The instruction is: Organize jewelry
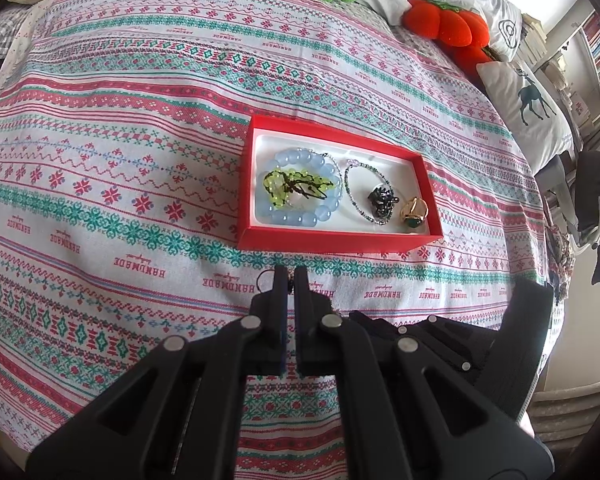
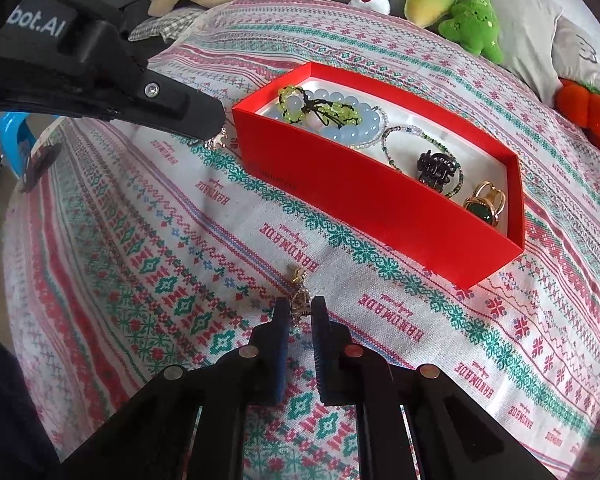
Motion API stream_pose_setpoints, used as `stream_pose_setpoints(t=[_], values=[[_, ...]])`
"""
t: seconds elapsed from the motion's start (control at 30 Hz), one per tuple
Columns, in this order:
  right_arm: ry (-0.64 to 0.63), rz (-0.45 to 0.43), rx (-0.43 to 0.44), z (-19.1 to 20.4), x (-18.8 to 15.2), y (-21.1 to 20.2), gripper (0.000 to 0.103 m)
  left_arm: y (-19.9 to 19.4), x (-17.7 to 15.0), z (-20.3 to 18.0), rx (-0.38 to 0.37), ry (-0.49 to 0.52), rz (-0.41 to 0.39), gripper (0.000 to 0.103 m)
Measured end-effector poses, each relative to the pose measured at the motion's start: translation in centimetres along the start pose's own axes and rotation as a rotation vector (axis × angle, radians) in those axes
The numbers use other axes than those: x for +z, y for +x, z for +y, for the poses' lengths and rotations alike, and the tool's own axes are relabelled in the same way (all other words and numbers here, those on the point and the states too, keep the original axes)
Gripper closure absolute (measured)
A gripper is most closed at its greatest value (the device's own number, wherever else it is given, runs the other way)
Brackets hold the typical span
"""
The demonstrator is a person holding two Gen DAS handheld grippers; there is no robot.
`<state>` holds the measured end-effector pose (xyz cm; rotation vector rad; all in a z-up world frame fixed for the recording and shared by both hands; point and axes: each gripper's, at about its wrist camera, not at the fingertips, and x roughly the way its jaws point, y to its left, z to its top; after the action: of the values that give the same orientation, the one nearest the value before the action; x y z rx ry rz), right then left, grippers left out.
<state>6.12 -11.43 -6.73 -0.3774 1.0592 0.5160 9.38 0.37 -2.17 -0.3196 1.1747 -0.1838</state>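
left gripper (image 1: 290, 280) pinching a small charm piece (image 2: 219, 141) | right gripper (image 2: 300, 308) nearly shut around gold pendant (image 2: 300, 300) on bed | risk: pendant slips, misses red box (image 2: 380, 208)

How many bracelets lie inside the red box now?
3: a blue bead bracelet at one end of the red box, a green bead bracelet on top of it, and a thin dark bead bracelet beside them. Others may be hidden underneath.
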Motion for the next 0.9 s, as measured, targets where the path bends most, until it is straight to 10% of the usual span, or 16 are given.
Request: stream_pose_setpoints(t=[0.33, 0.5, 0.9], values=[[0.066, -0.029, 0.018, -1.4, 0.1, -0.9, 0.090, 0.0, 0.1, -0.1, -0.003, 0.002, -0.001, 0.100], [0.058, -0.023, 0.063, -1.2, 0.2, -0.7, 0.064, 0.0, 0.1, 0.1, -0.001, -0.001, -0.001, 0.100], [-0.035, -0.007, -0.002, 0.5, -0.4, 1.2, 0.066, 0.0, 0.1, 0.0, -0.003, 0.003, -0.001, 0.100]])
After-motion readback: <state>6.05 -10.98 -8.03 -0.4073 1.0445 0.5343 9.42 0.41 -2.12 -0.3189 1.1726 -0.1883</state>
